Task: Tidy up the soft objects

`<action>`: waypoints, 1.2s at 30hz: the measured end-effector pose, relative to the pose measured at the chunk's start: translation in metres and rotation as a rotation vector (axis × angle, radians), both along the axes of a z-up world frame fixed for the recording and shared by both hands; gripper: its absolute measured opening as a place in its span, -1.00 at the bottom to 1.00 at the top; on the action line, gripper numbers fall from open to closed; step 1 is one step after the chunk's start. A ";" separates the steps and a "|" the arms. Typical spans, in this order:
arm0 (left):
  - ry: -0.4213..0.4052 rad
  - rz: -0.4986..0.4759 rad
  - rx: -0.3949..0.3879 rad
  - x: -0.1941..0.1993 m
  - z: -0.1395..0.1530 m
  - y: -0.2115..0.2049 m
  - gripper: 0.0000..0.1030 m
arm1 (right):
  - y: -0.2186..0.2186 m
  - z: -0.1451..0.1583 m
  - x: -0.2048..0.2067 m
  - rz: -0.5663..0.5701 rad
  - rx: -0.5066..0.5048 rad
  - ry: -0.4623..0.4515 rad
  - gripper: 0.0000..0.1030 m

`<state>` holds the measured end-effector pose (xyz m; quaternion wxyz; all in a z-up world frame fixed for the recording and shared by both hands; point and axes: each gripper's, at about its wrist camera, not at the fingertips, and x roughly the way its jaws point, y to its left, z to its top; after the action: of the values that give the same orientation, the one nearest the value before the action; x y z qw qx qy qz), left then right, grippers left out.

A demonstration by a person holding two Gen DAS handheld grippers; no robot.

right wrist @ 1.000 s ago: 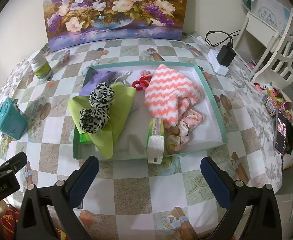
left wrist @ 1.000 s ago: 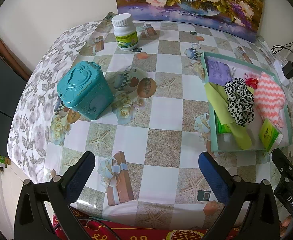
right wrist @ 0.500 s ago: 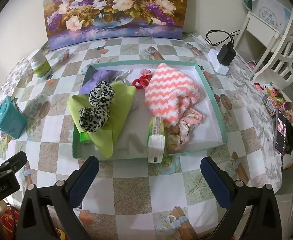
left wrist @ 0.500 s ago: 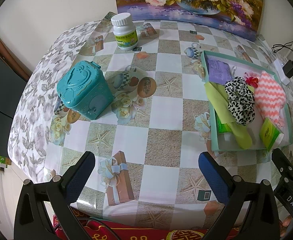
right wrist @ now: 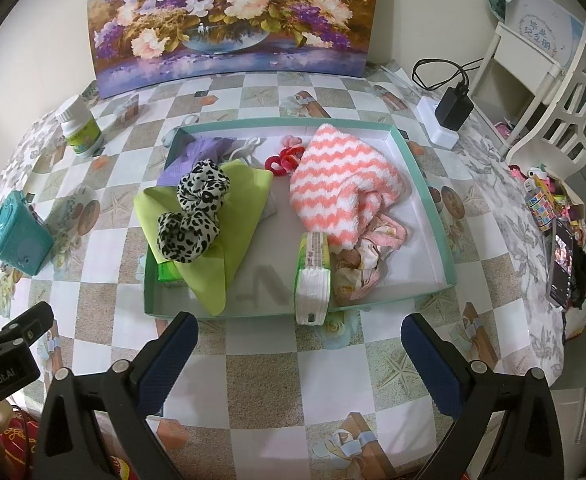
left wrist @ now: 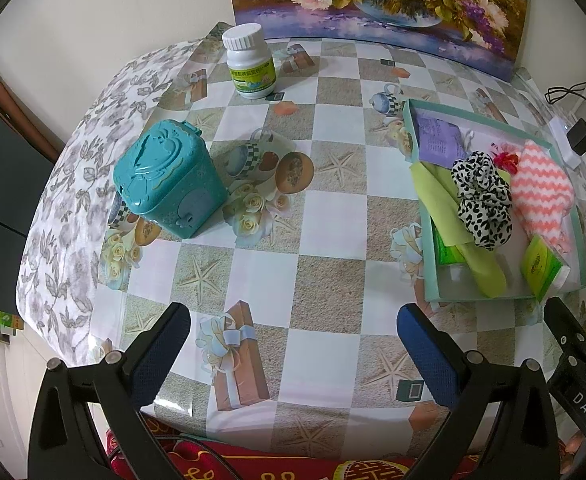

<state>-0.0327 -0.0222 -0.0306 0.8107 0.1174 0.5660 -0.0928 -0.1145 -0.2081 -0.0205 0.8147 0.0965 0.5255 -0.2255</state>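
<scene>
**Both grippers parked short of the tray; nothing picked yet**

Compared with a second earlier, I logged almost no change: both views drifted slightly and no item shifted. I judged the sorting had not begun.

Left gripper point(left wrist: 293, 340) hovered over the near edge of the desk point(left wrist: 325, 280), jaws wide apart, empty. Right gripper point(right wrist: 299, 344) hung just short of the tray point(right wrist: 425, 172), jaws likewise apart and empty.

All soft items lay inside the tray on the desk's right half. Leopard scrunchie point(right wrist: 193, 212) sat on the green cloth point(right wrist: 241, 204); the cloth's long axis ran from the tray's far-left area toward its near edge, tip pointing at me. Pink zigzag towel point(right wrist: 341, 180) lay bunched toward the far right corner, tapering nearward. Tissue pack point(right wrist: 313, 276) stood on edge, overhanging the near rim.

Teal box point(left wrist: 169, 184) and pill bottle point(left wrist: 251, 64) stood apart on the left.
</scene>
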 end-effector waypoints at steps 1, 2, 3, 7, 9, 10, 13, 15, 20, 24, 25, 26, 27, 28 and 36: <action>0.000 0.000 0.000 0.000 0.000 0.000 1.00 | -0.001 -0.001 0.000 0.002 0.000 0.001 1.00; 0.000 0.000 0.000 0.000 0.000 0.000 1.00 | -0.001 -0.001 0.000 0.003 0.000 0.001 1.00; 0.000 0.000 0.000 0.000 0.000 0.000 1.00 | -0.001 -0.001 0.000 0.004 0.000 0.003 1.00; 0.001 0.000 0.001 0.000 0.000 0.000 1.00 | -0.001 -0.002 0.001 0.007 0.001 0.005 1.00; 0.001 -0.001 0.001 0.000 0.000 0.000 1.00 | -0.001 -0.002 0.001 0.008 0.001 0.007 1.00; 0.001 -0.001 0.002 0.000 0.000 0.000 1.00 | -0.001 -0.002 0.001 0.008 0.001 0.007 1.00; 0.003 -0.001 0.002 0.001 -0.001 0.001 1.00 | -0.001 -0.002 0.001 0.008 0.001 0.007 1.00; 0.003 0.000 0.003 0.000 -0.001 0.002 1.00 | -0.001 -0.002 0.001 0.008 0.000 0.008 1.00; 0.003 -0.002 0.003 0.001 -0.001 0.001 1.00 | -0.001 -0.002 0.001 0.008 0.000 0.008 1.00; 0.004 -0.002 0.003 0.001 -0.001 0.001 1.00 | -0.001 -0.002 0.001 0.008 0.000 0.008 1.00; 0.004 -0.002 0.003 0.001 -0.001 0.001 1.00 | -0.001 -0.002 0.001 0.008 0.001 0.008 1.00; 0.004 -0.002 0.003 0.001 -0.001 0.002 1.00 | -0.001 -0.002 0.001 0.008 0.001 0.008 1.00; 0.004 -0.003 0.003 0.001 -0.001 0.002 1.00 | -0.001 -0.002 0.001 0.008 0.000 0.009 1.00; 0.004 -0.003 0.003 0.001 -0.001 0.001 1.00 | -0.001 -0.002 0.001 0.008 0.000 0.009 1.00; 0.014 0.000 0.002 0.000 -0.003 0.002 1.00 | 0.000 -0.002 0.001 0.007 0.000 0.009 1.00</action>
<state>-0.0324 -0.0201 -0.0335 0.8067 0.1176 0.5715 -0.0932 -0.1135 -0.2085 -0.0229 0.8130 0.0937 0.5297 -0.2228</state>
